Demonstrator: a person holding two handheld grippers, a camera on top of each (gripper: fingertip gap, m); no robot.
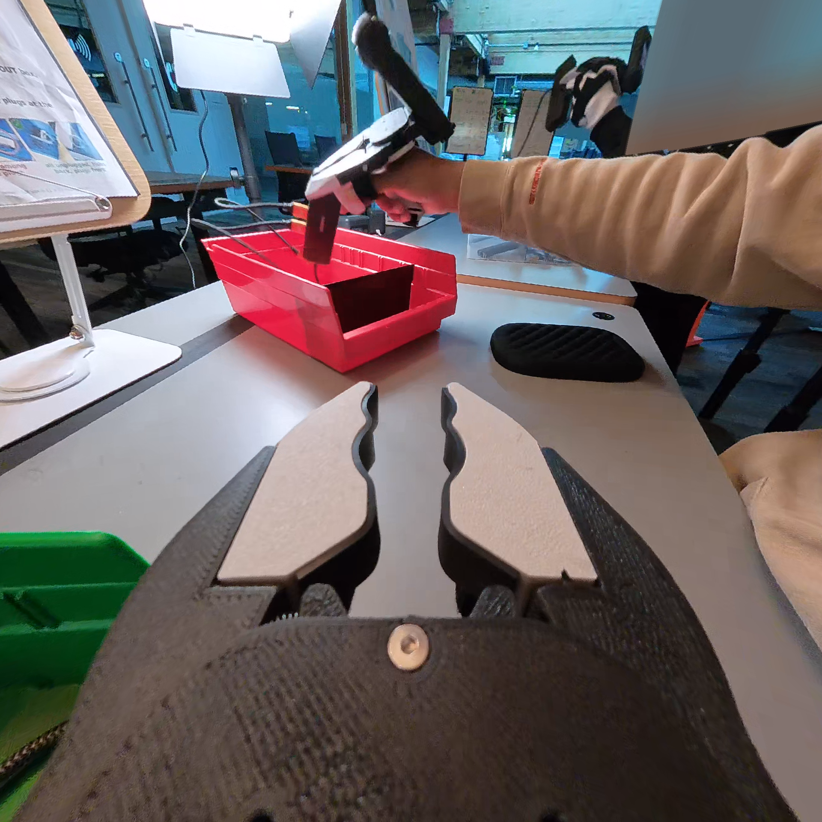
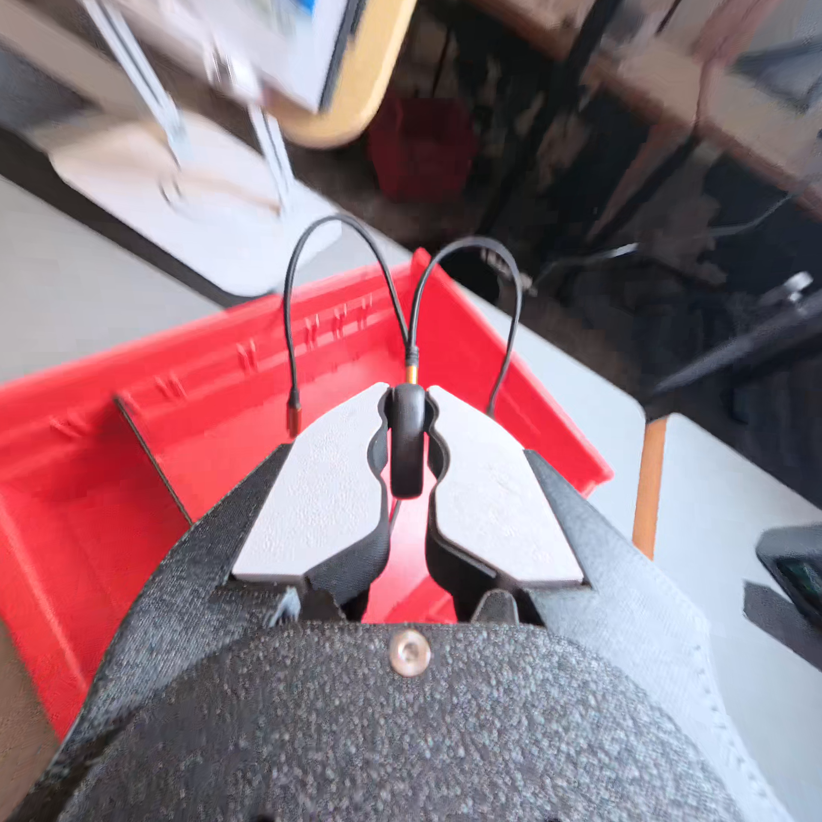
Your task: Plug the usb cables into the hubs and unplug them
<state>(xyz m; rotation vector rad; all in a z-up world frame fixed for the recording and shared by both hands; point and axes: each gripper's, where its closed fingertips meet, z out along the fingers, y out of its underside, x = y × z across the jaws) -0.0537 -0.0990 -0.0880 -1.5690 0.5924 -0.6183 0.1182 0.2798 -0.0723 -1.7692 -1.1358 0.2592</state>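
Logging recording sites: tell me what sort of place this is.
Probably an office or lab workspace: a grey desk with parts bins, a lamp, more desks behind.

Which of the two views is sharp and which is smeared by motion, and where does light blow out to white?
Left wrist view: sharp, with wide-angle bending at the edges; the lamp panel at the top blows out to white. Right wrist view: the background and red bin are motion-smeared, while the right gripper and the black cable piece it clamps stay fairly crisp.
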